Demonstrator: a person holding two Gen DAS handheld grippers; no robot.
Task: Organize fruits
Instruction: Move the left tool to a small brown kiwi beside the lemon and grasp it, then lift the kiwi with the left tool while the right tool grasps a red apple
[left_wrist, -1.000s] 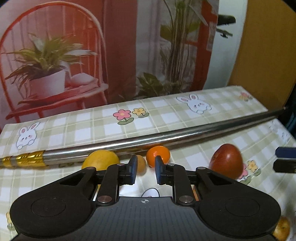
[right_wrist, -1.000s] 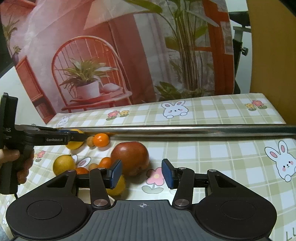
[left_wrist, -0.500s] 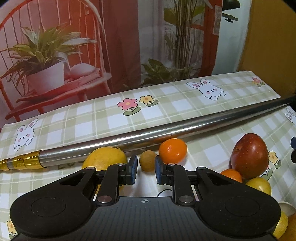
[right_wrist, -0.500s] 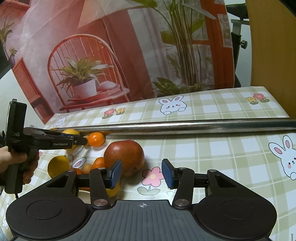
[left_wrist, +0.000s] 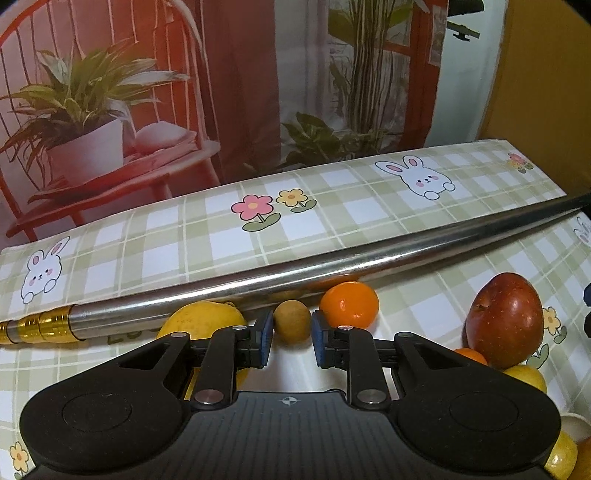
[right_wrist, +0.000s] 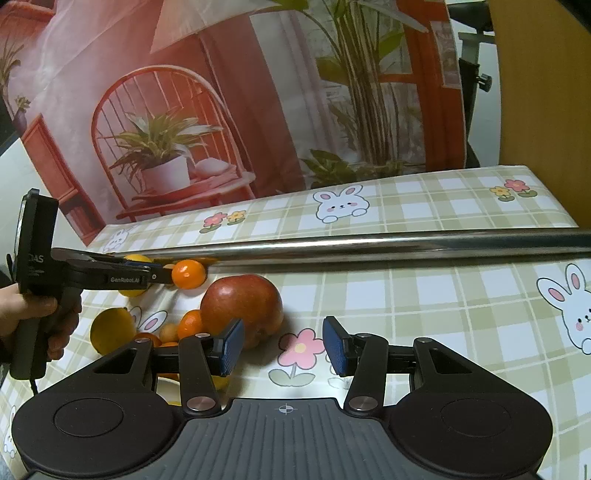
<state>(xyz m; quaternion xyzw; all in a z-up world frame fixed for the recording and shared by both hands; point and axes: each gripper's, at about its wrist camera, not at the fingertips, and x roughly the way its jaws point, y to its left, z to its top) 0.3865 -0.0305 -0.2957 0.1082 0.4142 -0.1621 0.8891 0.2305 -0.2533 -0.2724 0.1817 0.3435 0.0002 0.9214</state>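
A small brown round fruit (left_wrist: 291, 323) lies on the checked tablecloth between the fingertips of my left gripper (left_wrist: 291, 341), whose jaws stand narrowly open around it. A yellow citrus (left_wrist: 203, 321) sits to its left and a mandarin (left_wrist: 349, 304) to its right. A red apple (left_wrist: 504, 319) stands farther right. In the right wrist view my right gripper (right_wrist: 282, 347) is wide open and holds nothing; the apple (right_wrist: 242, 306) sits just ahead of its left finger (right_wrist: 231, 347). There the left gripper (right_wrist: 166, 275) reaches in beside the mandarin (right_wrist: 188, 274).
A long steel pole (left_wrist: 295, 280) with a gold end lies across the table right behind the fruit. More yellow and orange fruit (right_wrist: 110, 330) cluster left of the apple. A hand (right_wrist: 22, 314) holds the left gripper's handle. The table's far edge meets a printed backdrop.
My left gripper has moved forward so the brown fruit now sits between its fingertips. The right gripper has stayed open and drifted slightly back from the apple.
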